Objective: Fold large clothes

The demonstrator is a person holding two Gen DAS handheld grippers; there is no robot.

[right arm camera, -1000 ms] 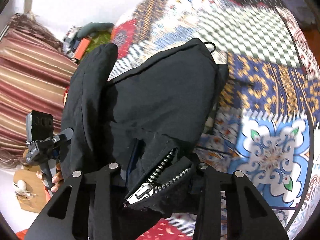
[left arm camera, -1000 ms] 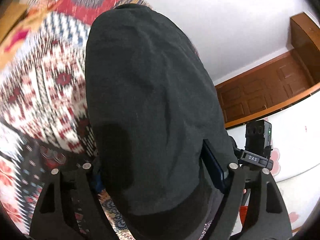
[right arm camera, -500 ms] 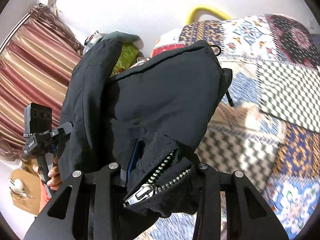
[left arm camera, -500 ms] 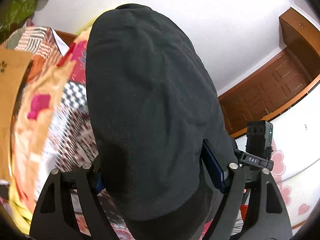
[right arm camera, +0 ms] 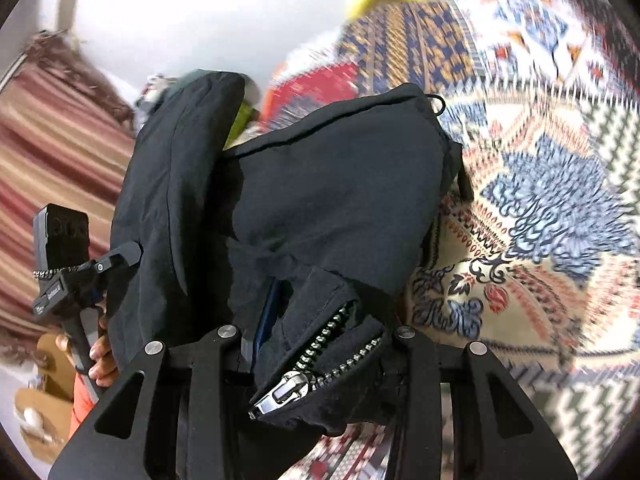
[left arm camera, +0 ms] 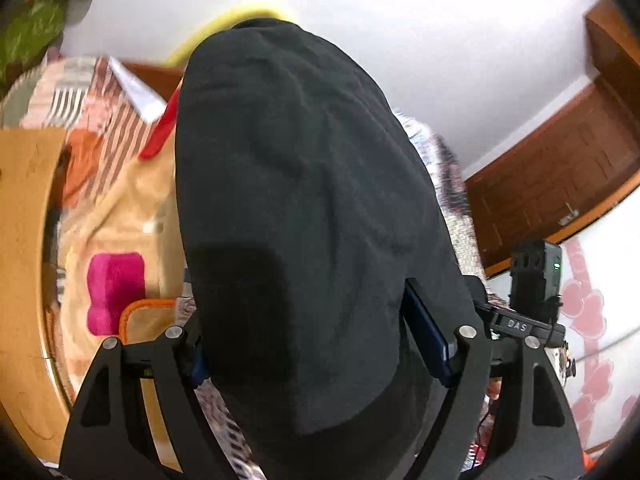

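Observation:
A large black jacket [left arm camera: 304,208] hangs in the air between both grippers and fills the middle of each view. My left gripper [left arm camera: 320,344] is shut on a thick fold of its black fabric. My right gripper [right arm camera: 320,344] is shut on the jacket [right arm camera: 332,200] at its silver zipper [right arm camera: 320,364], whose pull hangs below the fingers. The other gripper shows at the right edge of the left wrist view [left arm camera: 532,300] and at the left of the right wrist view [right arm camera: 68,264], held by a hand. The fingertips are hidden in the cloth.
A bed with a patterned patchwork cover [right arm camera: 540,200] lies below and to the right. A wooden headboard [left arm camera: 24,240] and pillows [left arm camera: 112,208] are at the left. A brown wooden door [left arm camera: 552,184], a white wall [left arm camera: 400,20] and a striped curtain [right arm camera: 52,140] surround the bed.
Both grippers have swung with the jacket still held: the left view has tilted up from the bed cover toward the wall and headboard, and the right view has dipped back over the bed cover.

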